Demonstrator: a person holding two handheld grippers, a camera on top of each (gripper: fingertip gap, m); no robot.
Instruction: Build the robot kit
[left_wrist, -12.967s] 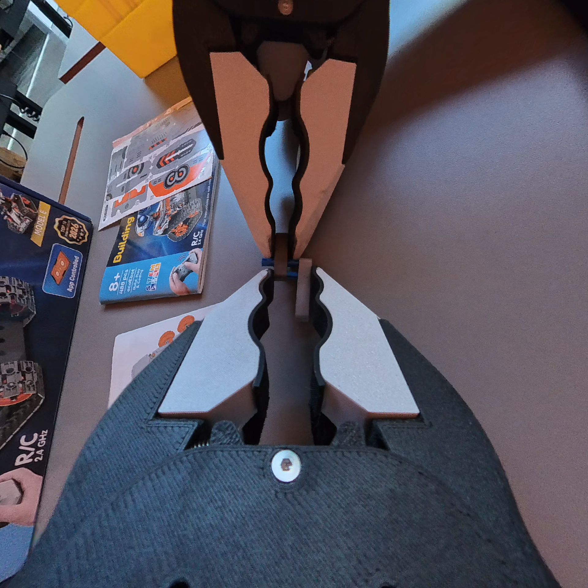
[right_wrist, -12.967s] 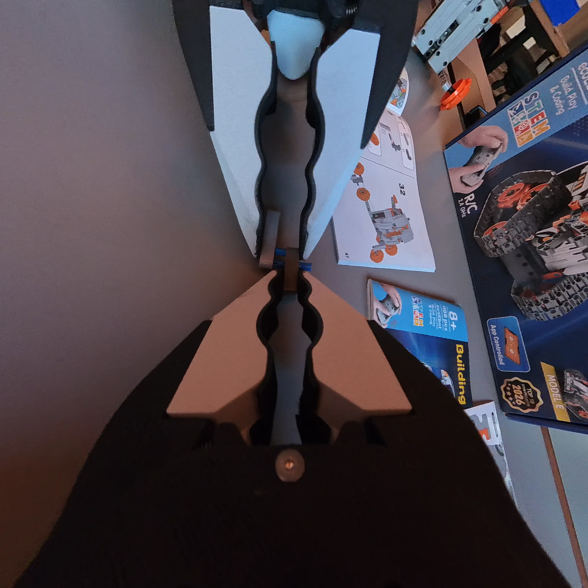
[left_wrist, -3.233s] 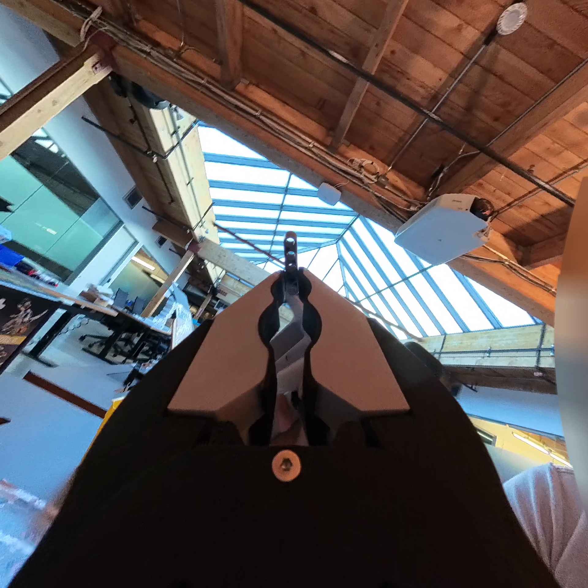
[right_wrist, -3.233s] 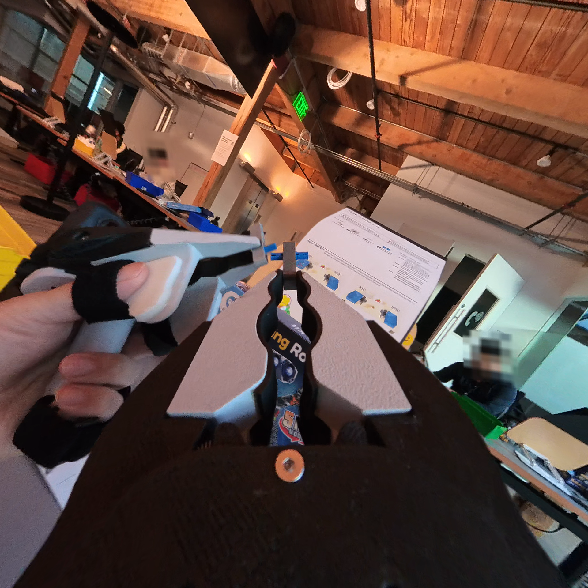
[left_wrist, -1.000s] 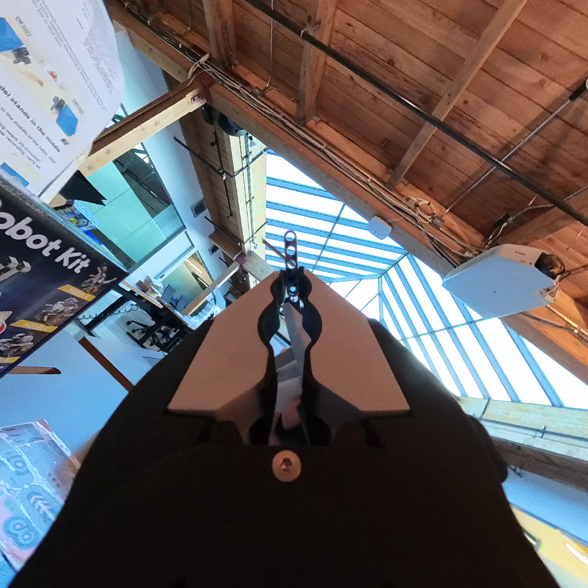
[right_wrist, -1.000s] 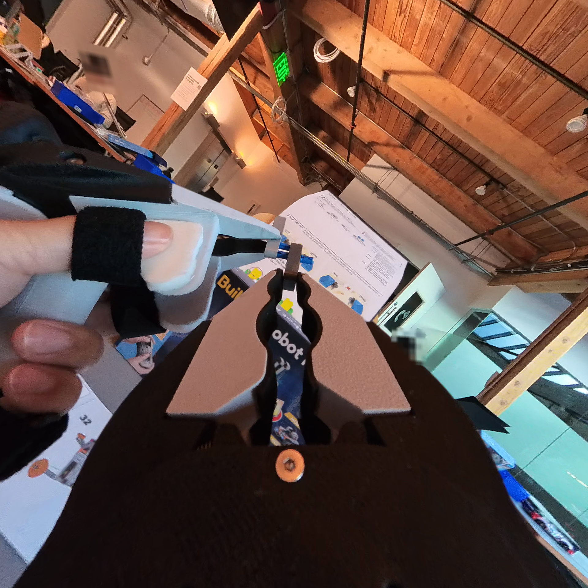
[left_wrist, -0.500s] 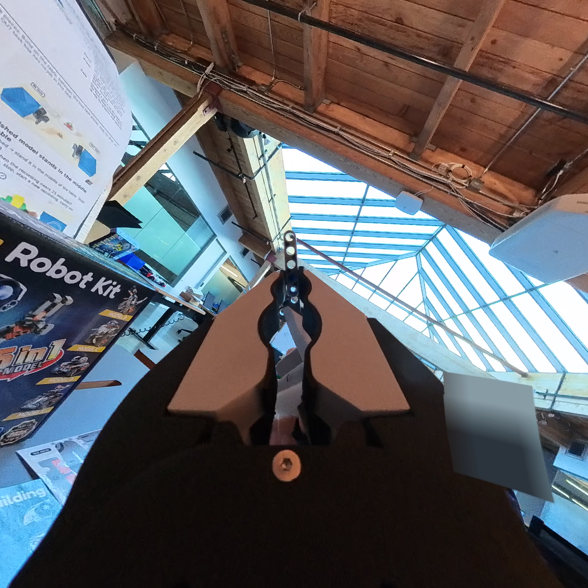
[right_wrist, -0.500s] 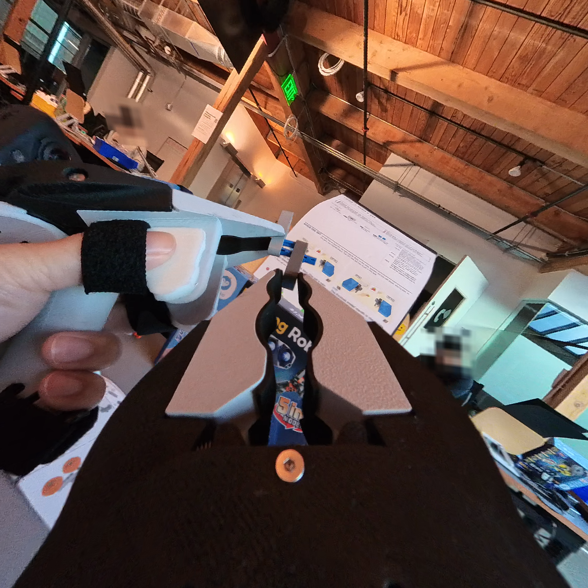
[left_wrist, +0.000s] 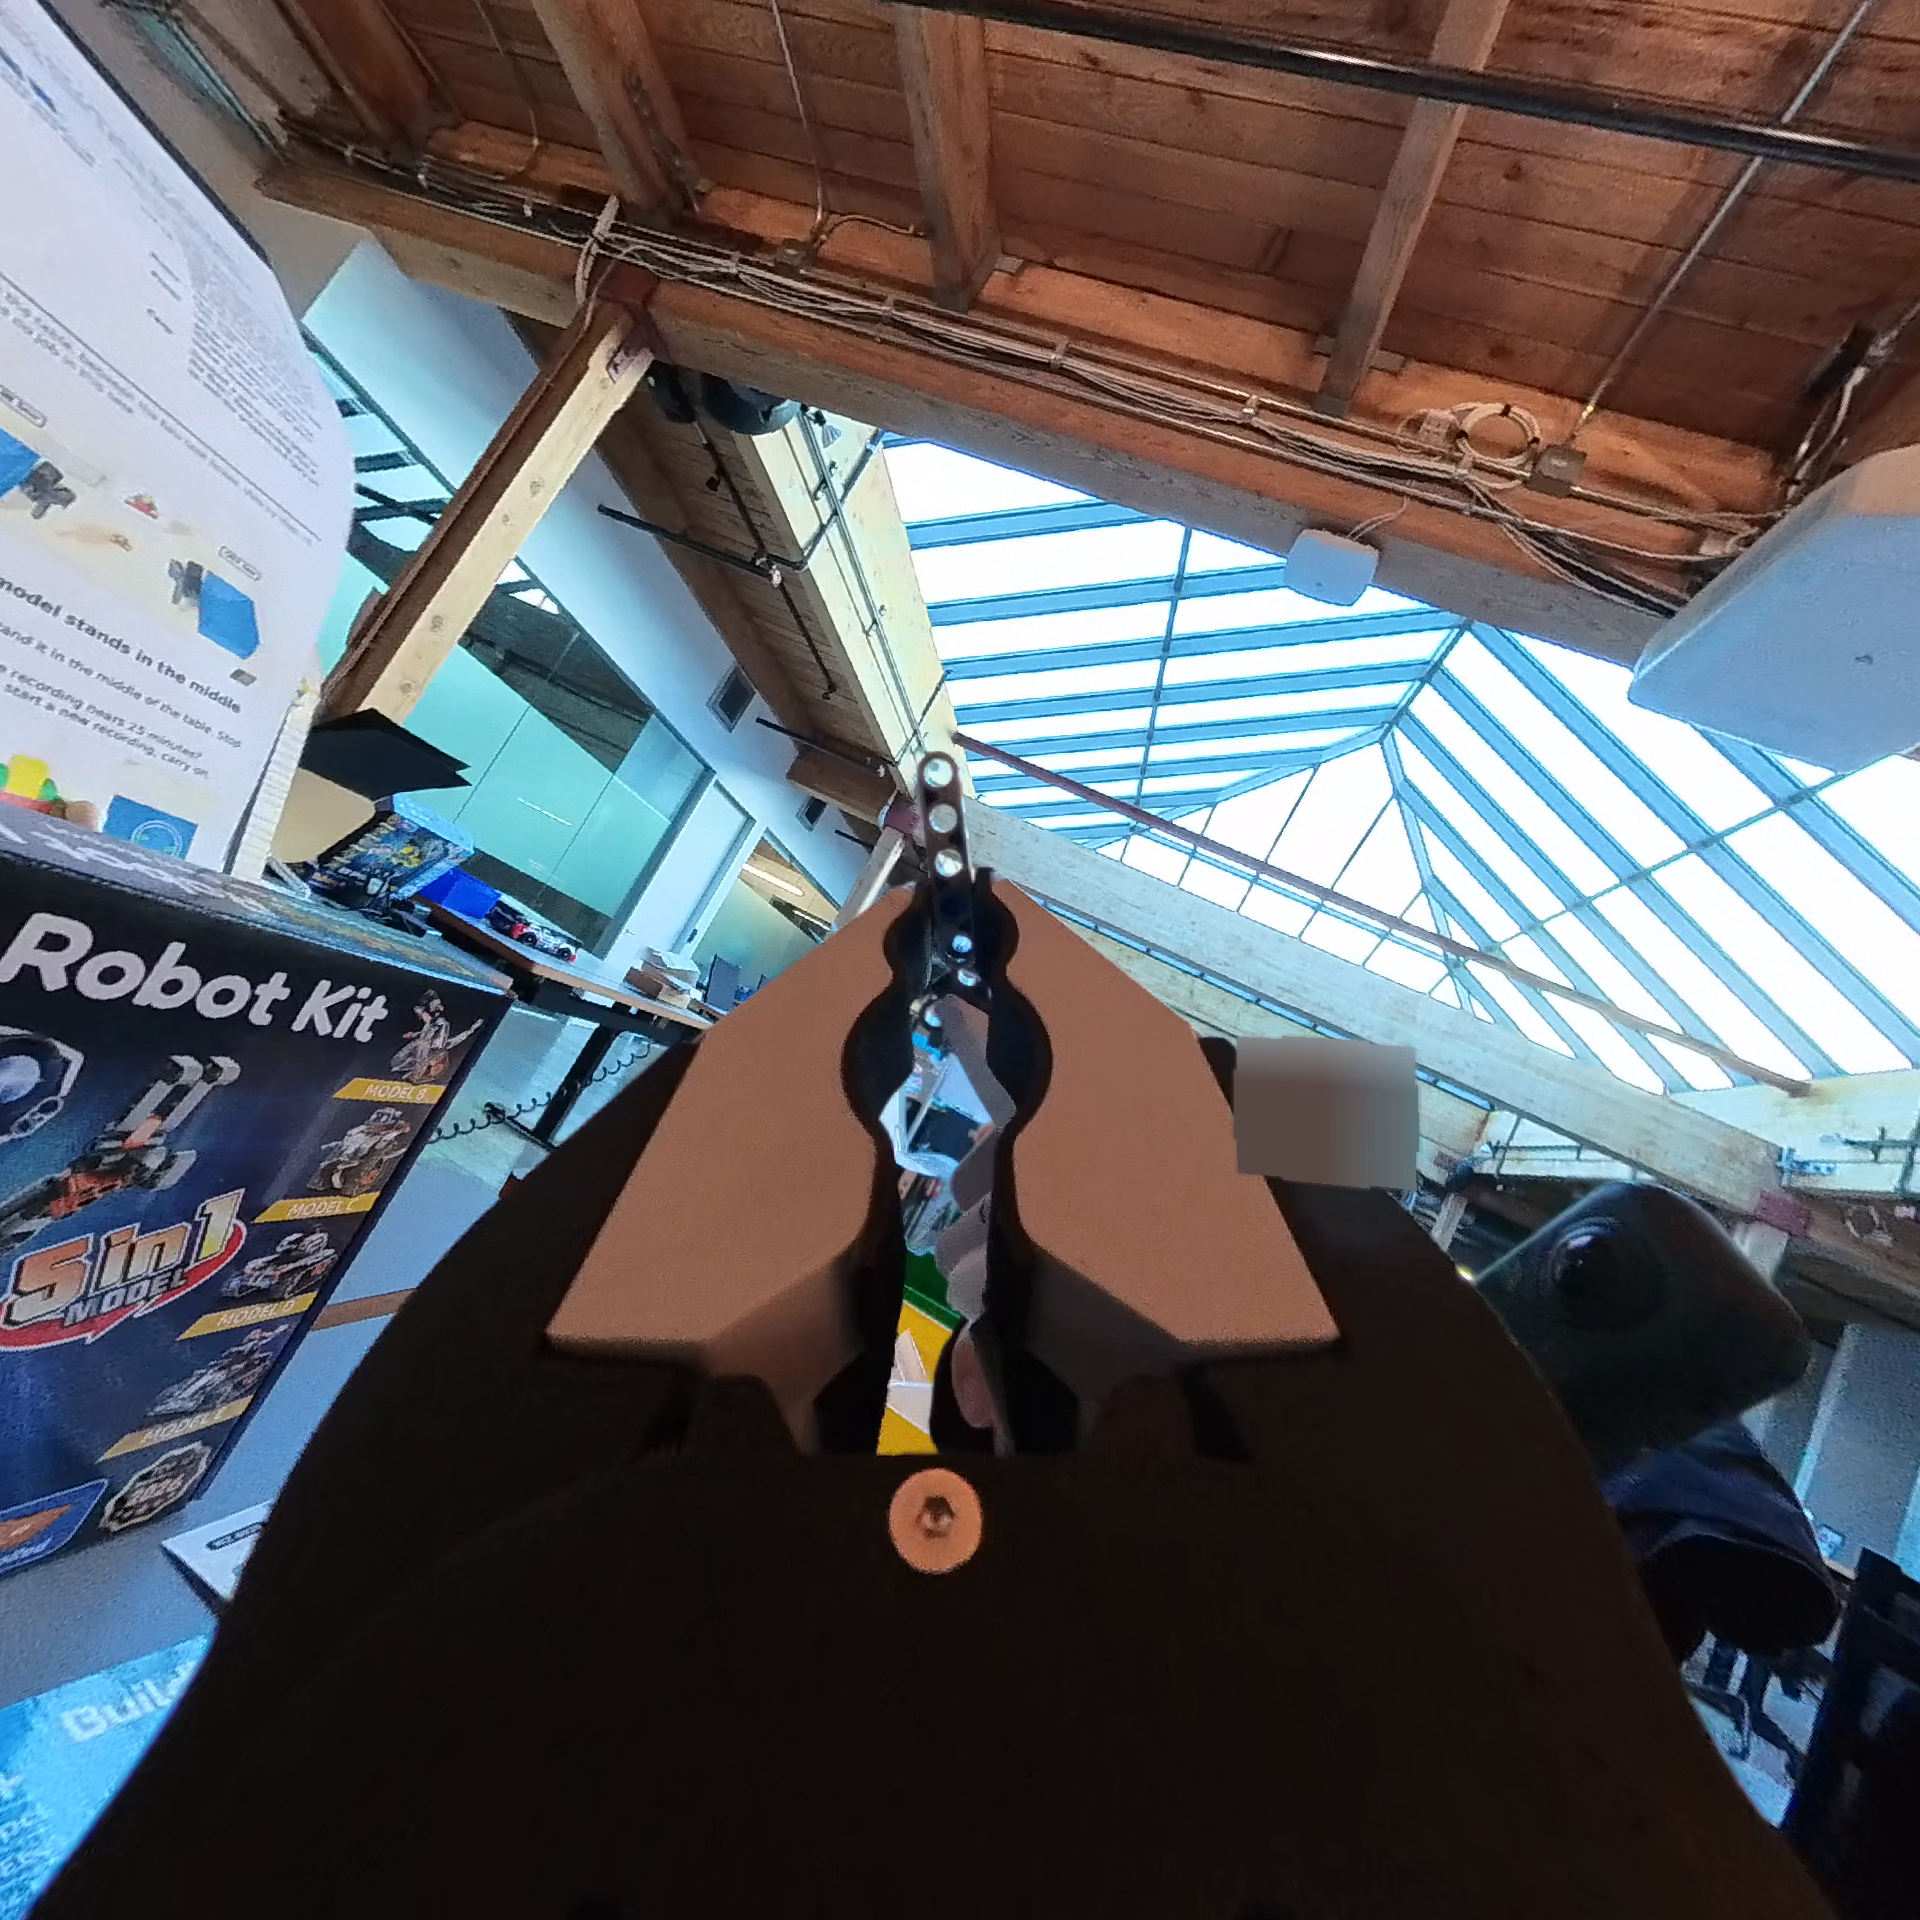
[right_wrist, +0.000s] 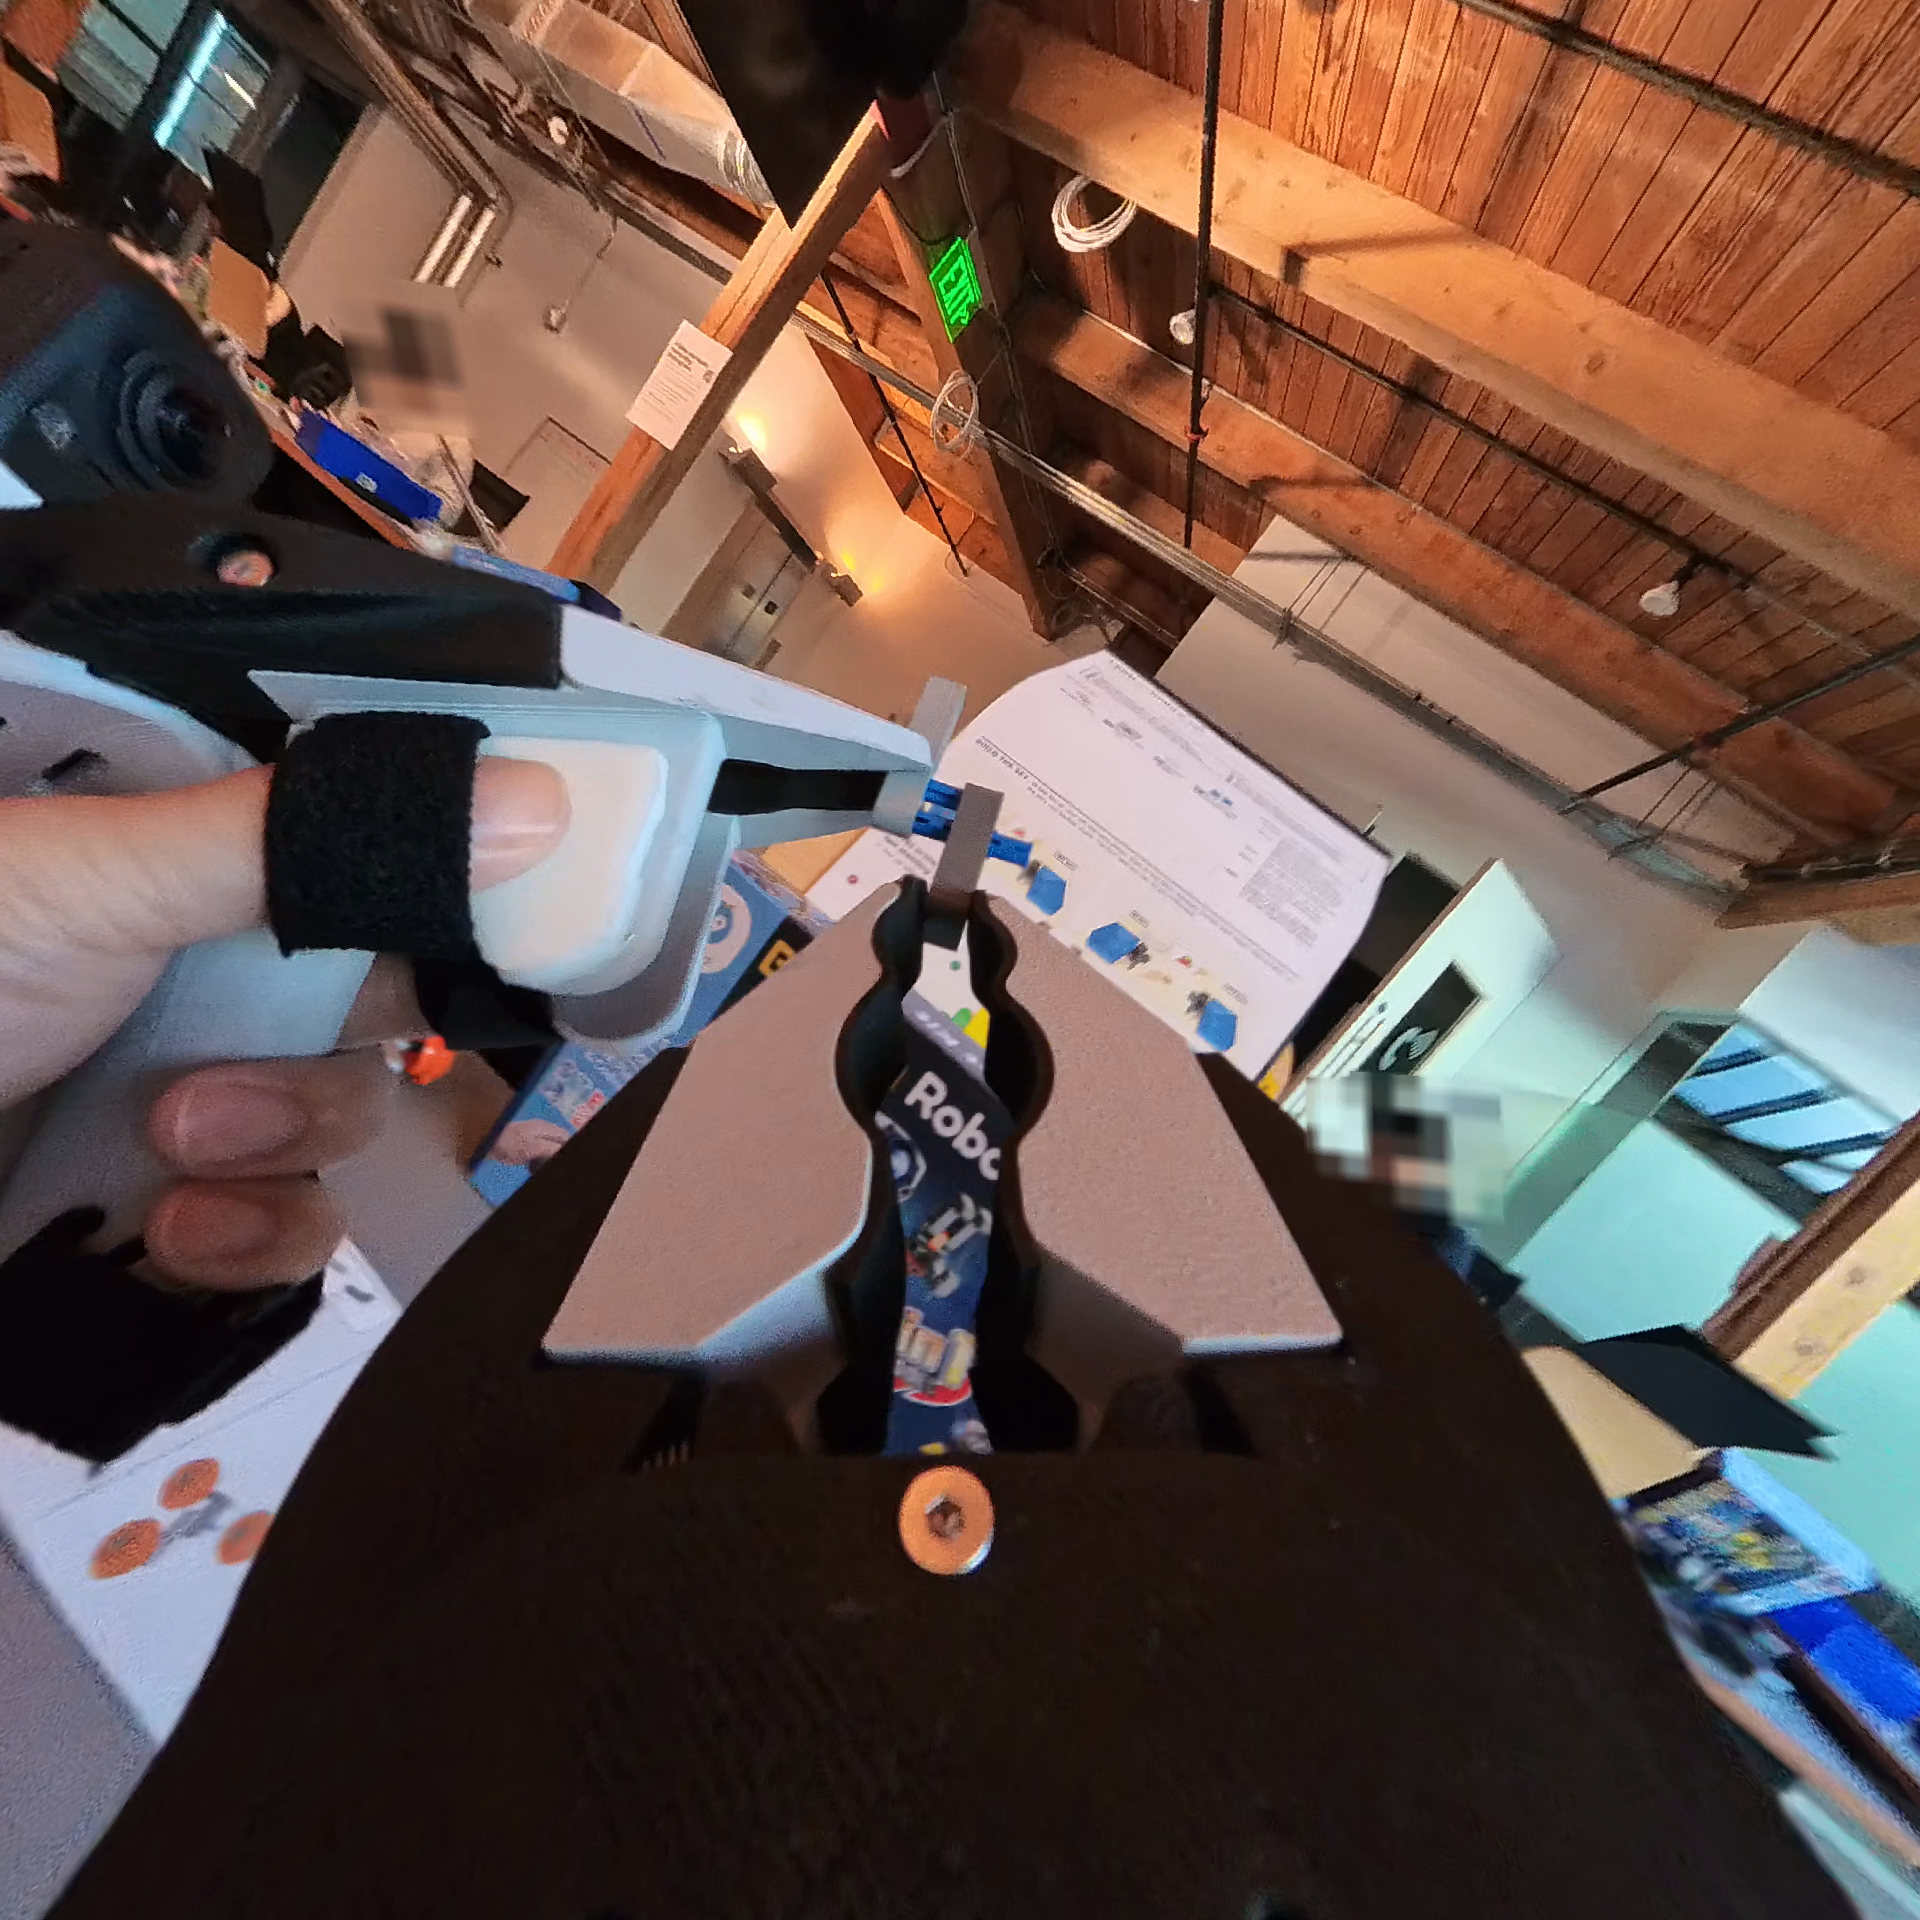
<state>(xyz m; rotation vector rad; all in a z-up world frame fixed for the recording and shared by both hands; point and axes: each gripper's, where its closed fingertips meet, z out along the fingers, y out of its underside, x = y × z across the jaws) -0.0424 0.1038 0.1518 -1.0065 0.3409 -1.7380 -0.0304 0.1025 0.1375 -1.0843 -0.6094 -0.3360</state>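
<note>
Holding a perforated beam (left_wrist: 943, 831) pinched in my left gripper (left_wrist: 951, 904), I clamp a grey beam (right_wrist: 964, 847) in my right gripper (right_wrist: 940, 909) (blue pins (right_wrist: 940, 808) between them), both raised overhead.

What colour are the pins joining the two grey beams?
Blue pins, clearest in the right wrist view, between the two grey beams.

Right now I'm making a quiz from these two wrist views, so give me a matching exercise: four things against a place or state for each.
Things:
1. holed beam
2. grey beam
3. blue pins
4. kit box

Places or states:
A. joins the two beams
B. clamped in the right gripper
C. stands at left, left wrist view
D. clamped in the left gripper

Pairs: 1-D, 2-B, 3-A, 4-C
</note>
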